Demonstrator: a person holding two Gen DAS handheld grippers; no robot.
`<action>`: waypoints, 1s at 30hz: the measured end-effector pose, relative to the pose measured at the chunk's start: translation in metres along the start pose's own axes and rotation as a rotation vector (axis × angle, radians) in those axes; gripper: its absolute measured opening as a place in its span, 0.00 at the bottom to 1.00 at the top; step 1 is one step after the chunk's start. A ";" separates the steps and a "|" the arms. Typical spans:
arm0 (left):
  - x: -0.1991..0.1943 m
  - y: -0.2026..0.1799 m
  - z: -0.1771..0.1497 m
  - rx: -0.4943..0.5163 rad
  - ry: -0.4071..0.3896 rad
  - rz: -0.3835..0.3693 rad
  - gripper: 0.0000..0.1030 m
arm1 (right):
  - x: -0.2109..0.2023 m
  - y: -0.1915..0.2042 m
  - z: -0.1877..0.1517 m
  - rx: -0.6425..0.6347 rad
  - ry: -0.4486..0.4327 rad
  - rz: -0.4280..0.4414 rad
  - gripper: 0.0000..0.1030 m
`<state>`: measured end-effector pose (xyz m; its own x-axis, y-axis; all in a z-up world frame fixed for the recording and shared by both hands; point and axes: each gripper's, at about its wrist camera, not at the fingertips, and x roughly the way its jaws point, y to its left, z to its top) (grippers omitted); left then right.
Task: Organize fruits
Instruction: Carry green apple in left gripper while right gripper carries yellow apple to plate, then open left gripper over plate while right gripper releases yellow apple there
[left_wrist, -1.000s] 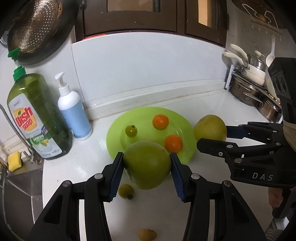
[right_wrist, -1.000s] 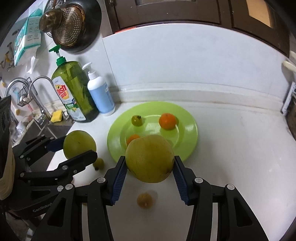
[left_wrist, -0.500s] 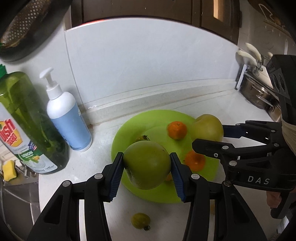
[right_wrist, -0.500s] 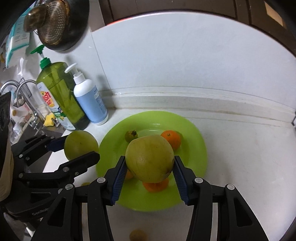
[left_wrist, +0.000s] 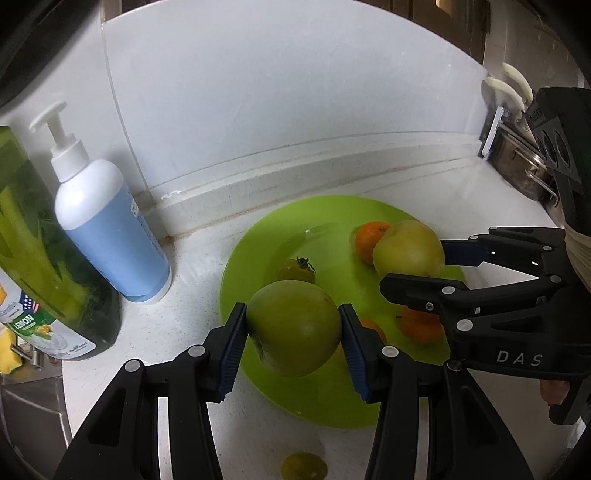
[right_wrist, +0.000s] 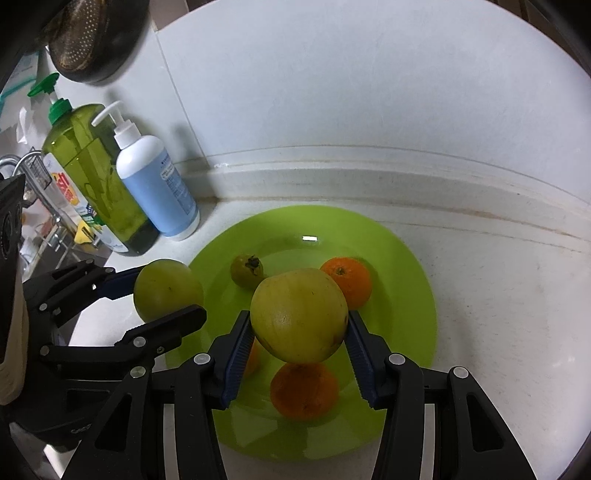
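My left claw (left_wrist: 293, 328) and right claw (right_wrist: 299, 332) each clamp a firm, smooth, weighty apple (left_wrist: 293, 326) at its widest girth, frame centre, above plate (right_wrist: 406, 258).

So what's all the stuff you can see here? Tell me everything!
Plate: one, lime green, on the white counter.
Oranges: three, orange, on the plate; one is at the back.
Small fruit with stem: one, yellow-green, on the plate.
Small fruit: one, yellow, on the counter before the plate.
Big apples: two; greener one in the left gripper, yellower one in the right gripper, both over the plate.
Dish soap: one, green, by the wall.
Pump bottle: one, white and blue, beside it.
Left gripper, right gripper: black, blue fingers.
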<state>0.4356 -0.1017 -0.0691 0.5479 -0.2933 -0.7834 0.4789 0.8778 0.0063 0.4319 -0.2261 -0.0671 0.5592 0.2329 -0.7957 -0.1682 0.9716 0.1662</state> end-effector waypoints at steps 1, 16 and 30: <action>0.001 0.000 0.000 0.001 0.002 -0.001 0.47 | 0.002 -0.001 0.000 0.001 0.005 -0.001 0.49; 0.016 0.006 0.003 -0.018 0.036 -0.017 0.47 | 0.016 -0.005 -0.003 0.008 0.034 -0.008 0.49; -0.004 0.005 0.002 -0.030 -0.008 -0.013 0.48 | 0.005 -0.002 -0.005 0.007 0.003 -0.015 0.54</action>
<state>0.4373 -0.0967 -0.0650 0.5476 -0.3074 -0.7782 0.4652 0.8849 -0.0222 0.4309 -0.2276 -0.0745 0.5594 0.2181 -0.7997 -0.1542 0.9753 0.1581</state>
